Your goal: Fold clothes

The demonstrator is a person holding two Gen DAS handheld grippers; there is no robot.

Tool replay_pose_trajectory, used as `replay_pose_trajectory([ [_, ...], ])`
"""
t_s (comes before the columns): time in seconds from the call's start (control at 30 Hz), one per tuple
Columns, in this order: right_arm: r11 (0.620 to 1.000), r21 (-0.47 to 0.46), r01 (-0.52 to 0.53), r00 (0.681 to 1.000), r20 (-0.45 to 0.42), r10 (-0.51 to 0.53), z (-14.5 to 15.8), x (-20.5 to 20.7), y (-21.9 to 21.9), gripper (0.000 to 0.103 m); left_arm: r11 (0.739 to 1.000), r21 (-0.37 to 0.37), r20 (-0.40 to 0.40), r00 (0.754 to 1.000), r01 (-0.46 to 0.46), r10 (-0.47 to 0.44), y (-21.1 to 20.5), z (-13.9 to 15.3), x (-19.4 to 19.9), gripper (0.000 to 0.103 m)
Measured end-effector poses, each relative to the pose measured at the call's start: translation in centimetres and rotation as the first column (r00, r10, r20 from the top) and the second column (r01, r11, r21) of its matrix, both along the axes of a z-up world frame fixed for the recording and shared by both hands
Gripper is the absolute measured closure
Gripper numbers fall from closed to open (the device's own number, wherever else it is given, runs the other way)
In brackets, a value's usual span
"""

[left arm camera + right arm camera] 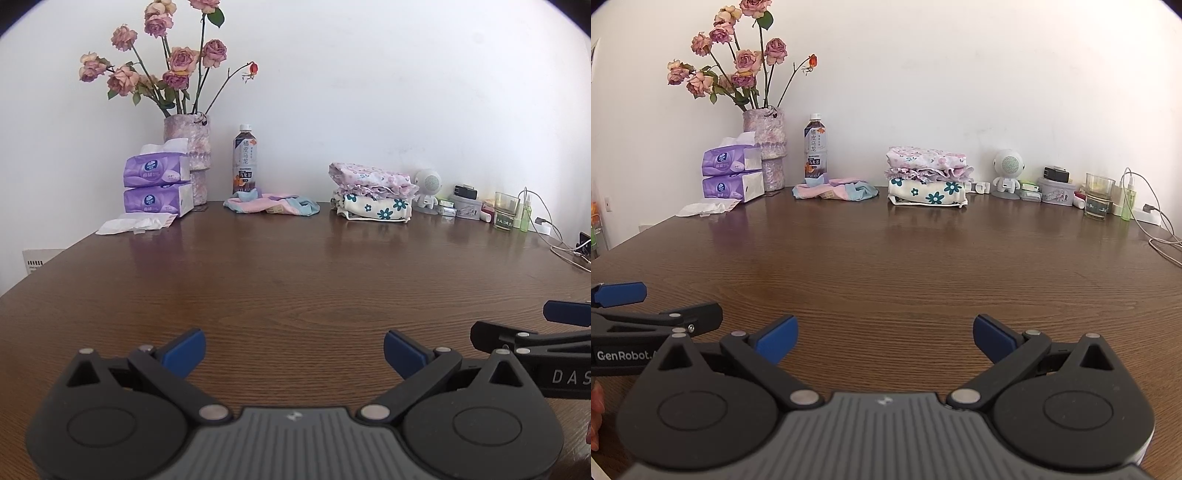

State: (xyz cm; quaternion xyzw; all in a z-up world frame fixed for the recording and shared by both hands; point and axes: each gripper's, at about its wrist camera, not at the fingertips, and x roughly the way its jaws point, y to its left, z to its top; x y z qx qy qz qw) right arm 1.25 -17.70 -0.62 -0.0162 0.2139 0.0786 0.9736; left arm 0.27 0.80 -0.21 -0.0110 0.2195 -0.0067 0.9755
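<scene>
Two grippers are held low over the near part of the brown wooden table [295,280], side by side, both aimed fwd & tipped a little downward. Left gripper [294,352]: jaws spread wide, nothing between the blue pads, only bare wood seen in the gap. Right gripper [885,338]: same, jaws fully apart, nothing held. Each is seen at the edge of the other's view, just beside it, approx level w/ it.

Clothes are found well apart from both sets of jaws, at the far edge by the white wall. An unfolded pink-and-blue garment [271,204] is lying crumpled just in front of a tea bottle [245,159]. A folded stack of floral clothes [927,175] is set to the right of it. Tissue packs [159,184] & a vase of roses [190,155] are placed far left.
</scene>
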Motion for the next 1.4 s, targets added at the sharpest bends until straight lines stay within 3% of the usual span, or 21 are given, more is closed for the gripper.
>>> replay_pose_trajectory([
  [0.23, 1.000, -0.008, 0.004, 1.000, -0.012, -0.004, 0.03, 0.12, -0.13, 0.000, 1.000, -0.028, -0.002, 1.000, -0.014, 0.013, 0.33, 0.05, 0.12, 0.000],
  [1.4, 1.000, 0.019, 0.019, 1.000, -0.011, -0.018, -0.25, 0.04, -0.54, 0.000, 1.000, -0.029, -0.001, 1.000, -0.001, 0.001, 0.14, -0.09, 0.25, 0.000],
])
